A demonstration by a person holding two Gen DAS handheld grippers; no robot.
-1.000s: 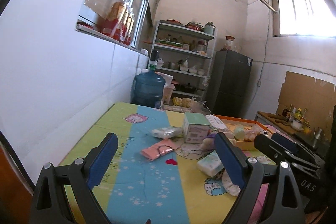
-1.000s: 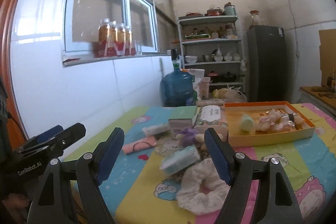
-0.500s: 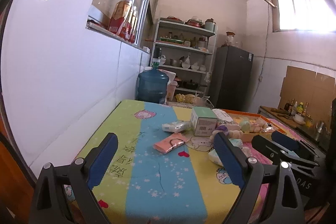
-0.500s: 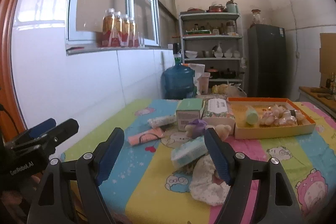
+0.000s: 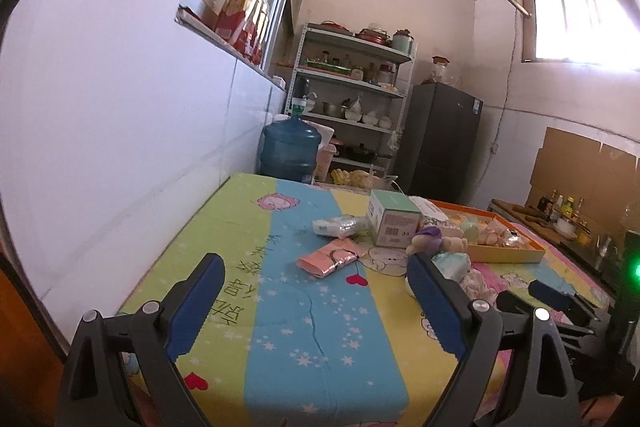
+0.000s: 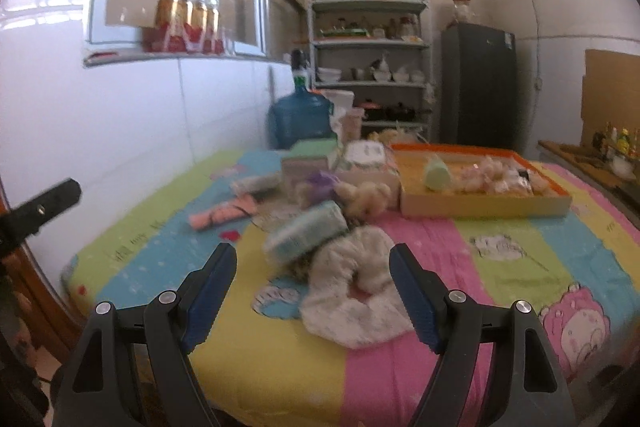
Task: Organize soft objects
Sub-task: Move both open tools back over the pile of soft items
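Soft things lie in a heap on the colourful tablecloth (image 5: pixel 304 315). A white fluffy scrunchie (image 6: pixel 352 291) sits nearest my right gripper (image 6: pixel 312 287), which hangs open just short of it. Behind it lie a pale teal tissue pack (image 6: pixel 306 233), a small plush bear (image 6: pixel 366 197) with a purple hat, and a pink pouch (image 5: pixel 330 258). An orange tray (image 6: pixel 480 203) at the back right holds several soft items. My left gripper (image 5: pixel 316 303) is open over the blue stripe, well short of the pink pouch.
A green-topped box (image 5: pixel 392 221) and a tissue box (image 6: pixel 366 163) stand behind the heap. A clear wrapped pack (image 5: pixel 338 226) lies left of them. A blue water jug (image 5: pixel 290 149), shelves (image 5: pixel 348 95) and a dark fridge (image 5: pixel 440 143) stand beyond the table. A white wall runs along the left.
Both grippers have pulled back from the table and risen, so more of the tablecloth shows. Both stay open. The objects on the table have not moved.
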